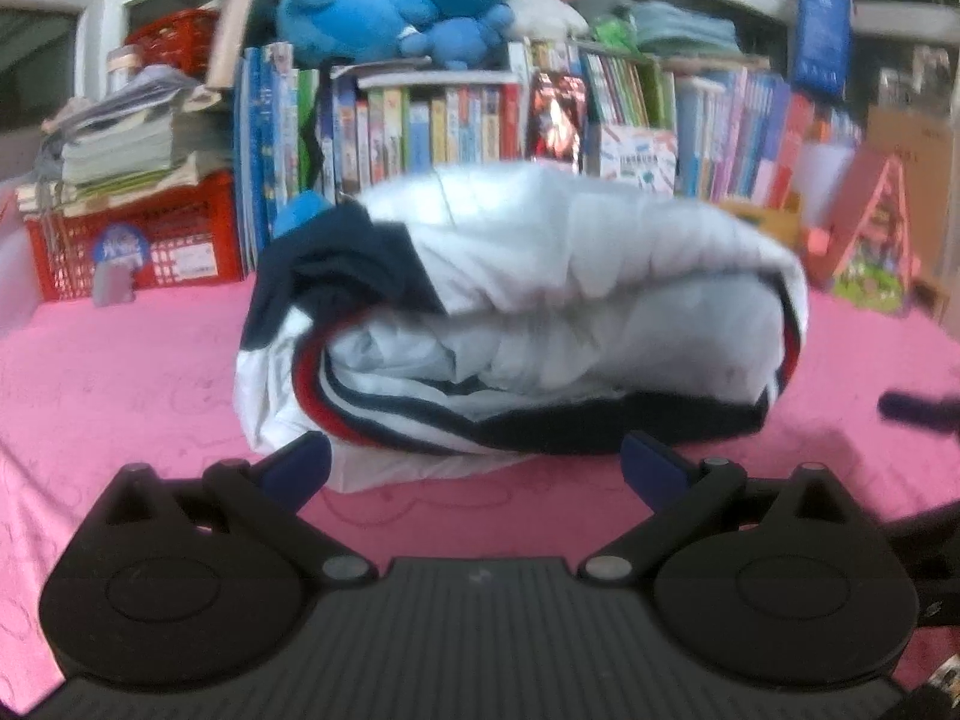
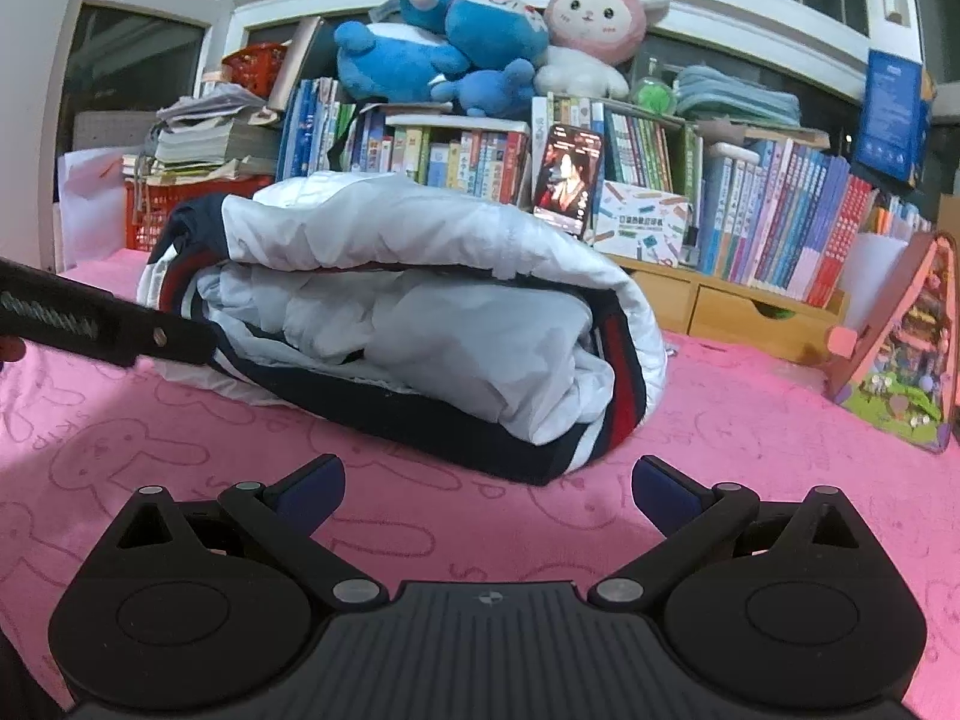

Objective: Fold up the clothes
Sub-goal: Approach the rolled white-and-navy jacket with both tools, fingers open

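A white jacket (image 1: 540,276) with navy and red trim lies folded in a thick bundle on the pink cloth (image 1: 120,372). In the left wrist view my left gripper (image 1: 477,468) is open just in front of the bundle's near navy hem, nothing between its blue-tipped fingers. The right wrist view shows the same jacket (image 2: 408,312) from its right end. My right gripper (image 2: 487,489) is open, its jaws wide apart, just short of the bundle's near corner. The left gripper's dark body (image 2: 108,318) pokes in from the left edge, beside the bundle.
Behind the jacket stands a row of books (image 2: 750,210) with plush toys (image 2: 444,36) on top. A red crate (image 1: 132,246) under stacked papers sits at the back left, a small pink toy house (image 2: 900,348) at the right, and a wooden drawer unit (image 2: 720,300).
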The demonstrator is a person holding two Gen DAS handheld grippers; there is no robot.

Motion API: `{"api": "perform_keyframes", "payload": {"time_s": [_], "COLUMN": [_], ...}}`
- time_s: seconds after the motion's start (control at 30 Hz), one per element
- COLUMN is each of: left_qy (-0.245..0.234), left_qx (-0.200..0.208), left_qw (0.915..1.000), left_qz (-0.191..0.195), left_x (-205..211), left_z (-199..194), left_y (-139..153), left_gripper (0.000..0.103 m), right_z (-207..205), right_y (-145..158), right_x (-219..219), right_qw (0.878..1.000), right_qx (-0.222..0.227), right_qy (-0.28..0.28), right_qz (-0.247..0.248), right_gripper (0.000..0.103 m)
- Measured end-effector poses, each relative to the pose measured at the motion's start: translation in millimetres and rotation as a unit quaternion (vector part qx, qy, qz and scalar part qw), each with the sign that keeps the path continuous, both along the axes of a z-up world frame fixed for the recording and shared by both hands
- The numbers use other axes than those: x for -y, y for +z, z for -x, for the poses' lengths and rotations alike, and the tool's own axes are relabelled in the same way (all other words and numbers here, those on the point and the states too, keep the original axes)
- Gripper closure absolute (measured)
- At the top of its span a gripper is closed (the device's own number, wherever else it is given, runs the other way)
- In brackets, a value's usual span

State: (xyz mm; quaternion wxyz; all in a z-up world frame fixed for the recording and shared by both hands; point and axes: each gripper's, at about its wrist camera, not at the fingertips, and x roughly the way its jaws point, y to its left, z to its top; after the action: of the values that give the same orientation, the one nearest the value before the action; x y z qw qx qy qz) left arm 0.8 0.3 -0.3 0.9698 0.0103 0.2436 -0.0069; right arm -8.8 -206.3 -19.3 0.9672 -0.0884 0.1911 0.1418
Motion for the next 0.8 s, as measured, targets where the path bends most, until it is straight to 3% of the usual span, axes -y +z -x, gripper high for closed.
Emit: {"api": "perform_keyframes", "payload": {"time_s": [0.4,0.53,0.8], "left_qy": [0.044,0.042,0.033], "left_qx": [0.033,0.027,0.009], "left_qw": [0.9984,0.9986,0.9993], "left_qz": [0.01,0.018,0.016], "left_x": [3,-38,11], "left_z": [-38,-55,-49], "left_y": [-17,-5,-14], "left_gripper": [0.0,0.0,0.0], "right_z": [-39,-42,-47], "right_y": [-8,-11,-14], "right_x": [-15,-15,-16], "right_qw": [1.0,0.999,0.999], "right_qx": [-0.026,-0.034,-0.05], "right_qy": [0.002,-0.003,-0.012], "right_qz": [0.013,0.011,0.015], "right_gripper": [0.0,0.0,0.0]}}
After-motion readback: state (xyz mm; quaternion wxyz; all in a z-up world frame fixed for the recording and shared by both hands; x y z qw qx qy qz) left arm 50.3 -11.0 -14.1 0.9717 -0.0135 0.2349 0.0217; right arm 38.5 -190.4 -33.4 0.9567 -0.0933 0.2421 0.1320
